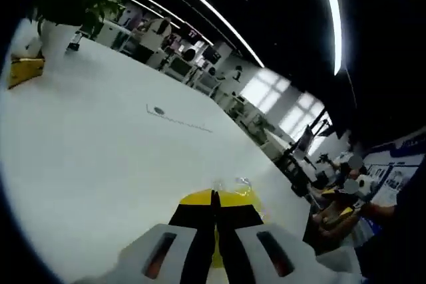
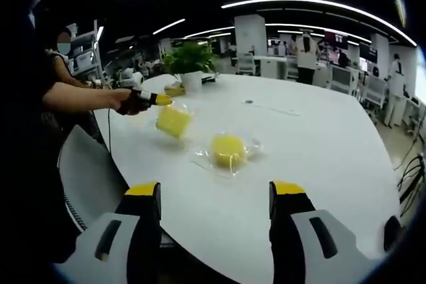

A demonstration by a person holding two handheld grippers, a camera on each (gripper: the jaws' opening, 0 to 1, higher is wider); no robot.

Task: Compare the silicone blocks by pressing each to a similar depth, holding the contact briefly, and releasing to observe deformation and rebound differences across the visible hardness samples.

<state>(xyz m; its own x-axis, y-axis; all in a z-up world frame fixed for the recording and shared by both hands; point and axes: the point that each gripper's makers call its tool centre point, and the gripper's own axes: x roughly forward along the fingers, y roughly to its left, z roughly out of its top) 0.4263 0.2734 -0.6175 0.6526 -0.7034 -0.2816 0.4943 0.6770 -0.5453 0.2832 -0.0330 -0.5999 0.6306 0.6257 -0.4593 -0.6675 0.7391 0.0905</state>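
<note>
Right gripper view: the right gripper (image 2: 215,197) hovered at the near edge of the round white table (image 2: 319,138), its yellow-tipped fingers (image 2: 148,194) spread wide with nothing between them. Two yellow silicone blocks lay on the table, each in clear wrapping. The nearer block (image 2: 228,149) lay flat near the table's middle, ahead of the spread jaws and well apart from them. The farther block (image 2: 174,121) lay to the left and appeared tilted.

The left gripper (image 2: 157,100) came in from the left, held in a person's hand (image 2: 130,101), its yellow tip just beside the farther block's upper edge; contact could not be confirmed from here.

Left gripper view: the jaws were pressed together, with a yellow block (image 1: 234,199) in clear wrap right at the tips. Whether wrap or block was pinched between them could not be told.

A potted plant (image 2: 190,64) stood at the far side of the table.
</note>
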